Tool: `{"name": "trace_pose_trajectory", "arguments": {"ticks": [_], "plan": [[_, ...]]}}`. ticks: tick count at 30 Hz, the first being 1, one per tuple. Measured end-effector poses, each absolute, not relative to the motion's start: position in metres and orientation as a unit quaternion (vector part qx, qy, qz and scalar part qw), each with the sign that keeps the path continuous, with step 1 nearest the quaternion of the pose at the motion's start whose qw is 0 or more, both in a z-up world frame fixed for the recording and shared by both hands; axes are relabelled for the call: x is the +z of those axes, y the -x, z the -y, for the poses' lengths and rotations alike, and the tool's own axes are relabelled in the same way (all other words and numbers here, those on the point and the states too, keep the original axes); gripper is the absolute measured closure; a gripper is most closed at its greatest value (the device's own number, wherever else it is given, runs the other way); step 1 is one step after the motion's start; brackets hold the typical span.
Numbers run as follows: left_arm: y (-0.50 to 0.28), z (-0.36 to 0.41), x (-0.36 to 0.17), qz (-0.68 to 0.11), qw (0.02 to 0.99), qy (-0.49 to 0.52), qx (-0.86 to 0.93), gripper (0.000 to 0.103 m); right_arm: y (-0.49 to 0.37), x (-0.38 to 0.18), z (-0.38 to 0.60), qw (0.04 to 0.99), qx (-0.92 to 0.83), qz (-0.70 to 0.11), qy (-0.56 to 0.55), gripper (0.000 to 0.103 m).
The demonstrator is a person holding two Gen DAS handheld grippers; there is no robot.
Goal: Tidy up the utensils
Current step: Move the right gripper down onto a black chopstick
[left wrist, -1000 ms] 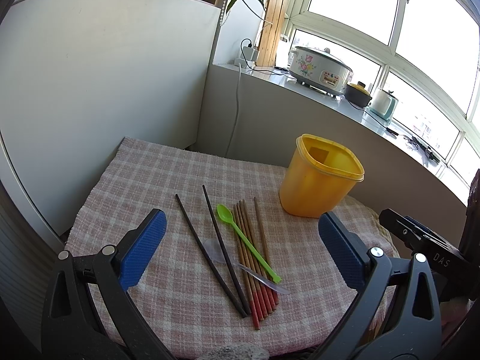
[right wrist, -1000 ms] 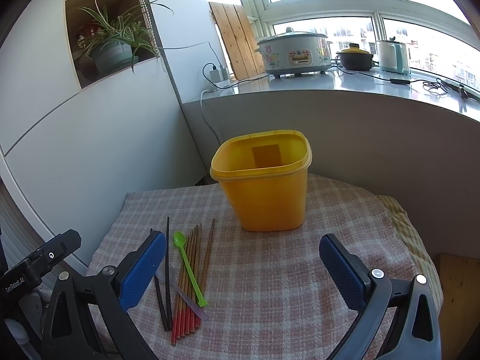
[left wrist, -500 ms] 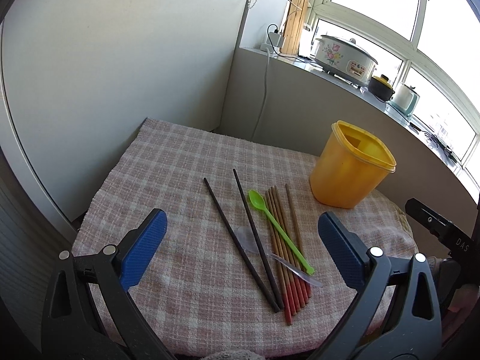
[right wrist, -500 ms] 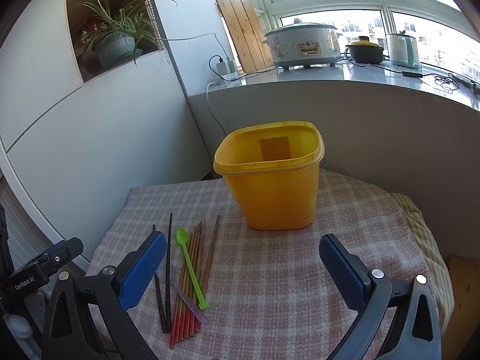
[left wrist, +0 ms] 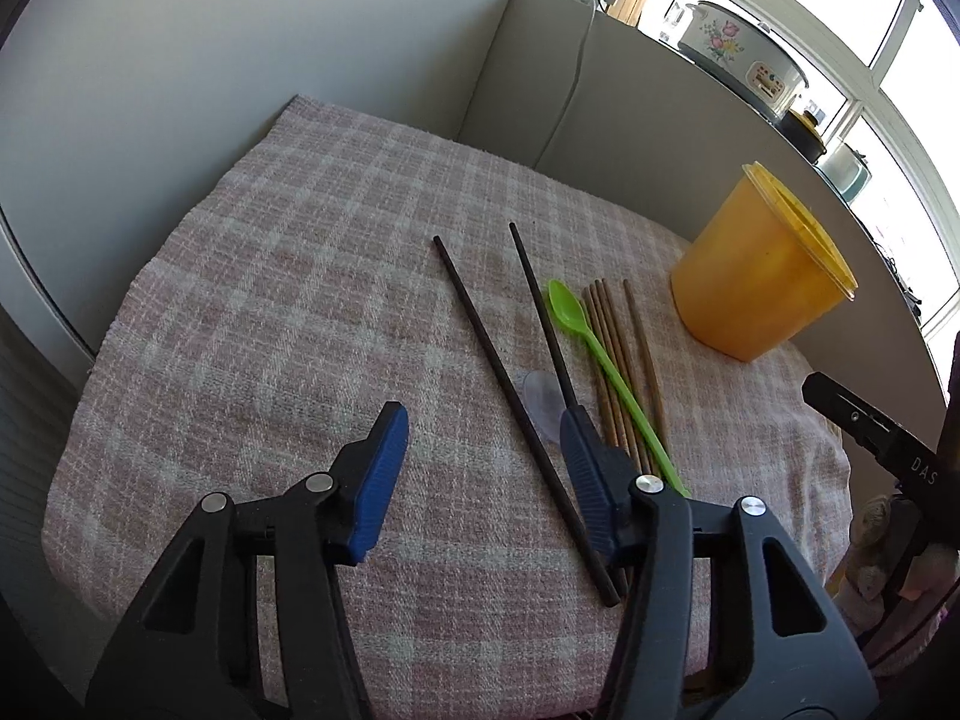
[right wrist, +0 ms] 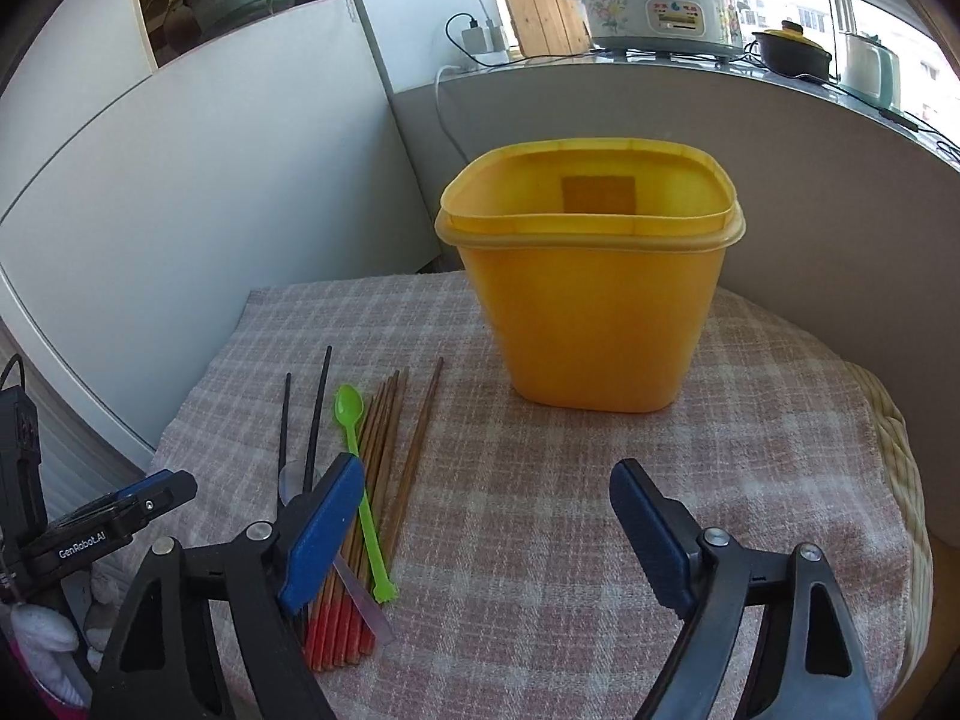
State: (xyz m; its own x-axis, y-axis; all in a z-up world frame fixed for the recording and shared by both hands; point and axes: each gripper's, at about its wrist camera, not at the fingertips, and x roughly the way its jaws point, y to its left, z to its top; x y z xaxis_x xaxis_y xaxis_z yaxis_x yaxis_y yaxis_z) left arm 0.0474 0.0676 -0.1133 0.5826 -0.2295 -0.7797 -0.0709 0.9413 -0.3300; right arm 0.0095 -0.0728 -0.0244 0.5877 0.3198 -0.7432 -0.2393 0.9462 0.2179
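Observation:
Several utensils lie on the checked cloth (left wrist: 288,312): two black chopsticks (left wrist: 480,336), a green spoon (left wrist: 600,354), a clear spoon (left wrist: 540,396) and a bundle of brown, red-ended chopsticks (left wrist: 624,348). My left gripper (left wrist: 483,420) hangs low over them, jaws closing. One black chopstick lies between its blue pads (left wrist: 384,468) with neither pad on it. A yellow container (right wrist: 594,324) stands open and upright beyond my right gripper (right wrist: 486,474). That gripper's jaws are closing over bare cloth. The green spoon (right wrist: 360,480) and the brown chopsticks (right wrist: 384,438) lie at its left finger.
A white cabinet (left wrist: 210,60) walls the table's left side and a grey ledge (right wrist: 780,138) its back. On the ledge stand a rice cooker (right wrist: 660,6), a dark pot (right wrist: 792,51) and a kettle (right wrist: 870,72). The cloth's edge (right wrist: 900,450) drops off at right.
Both grippers have sunk toward the table and their jaws have narrowed. The left one has come down over the black chopsticks. The right one has come closer to the yellow container.

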Motion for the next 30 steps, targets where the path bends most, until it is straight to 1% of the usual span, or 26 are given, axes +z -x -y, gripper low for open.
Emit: {"name": "trace_pose_trajectory", "arguments": {"ticks": [5,7,13,18,26,29,30], "plan": [[-0.063,-0.069,-0.128,-0.472,0.863,0.173,-0.049,0.057,-0.02,-0.033,0.053,0.876,0.186,-0.444,-0.028,0.031],[-0.071,-0.069,-0.129,-0.474,0.862,0.173,-0.049,0.059,-0.025,-0.034,0.044,0.869,0.203,-0.451,-0.025,0.038],[-0.096,-0.068,-0.132,-0.482,0.859,0.165,-0.049,0.063,-0.034,-0.035,0.013,0.854,0.239,-0.463,0.002,0.046],[-0.118,-0.068,-0.139,-0.493,0.856,0.15,-0.039,0.063,-0.044,-0.04,-0.008,0.838,0.257,-0.482,0.014,0.052],[-0.149,-0.063,-0.155,-0.521,0.844,0.125,-0.026,0.063,-0.059,-0.054,-0.024,0.811,0.273,-0.518,-0.004,0.059],[-0.156,-0.062,-0.157,-0.52,0.846,0.114,-0.025,0.069,-0.063,-0.059,-0.028,0.801,0.274,-0.532,-0.01,0.062],[-0.158,-0.064,-0.158,-0.52,0.846,0.116,-0.025,0.074,-0.064,-0.061,-0.029,0.798,0.274,-0.536,-0.011,0.062]]}}
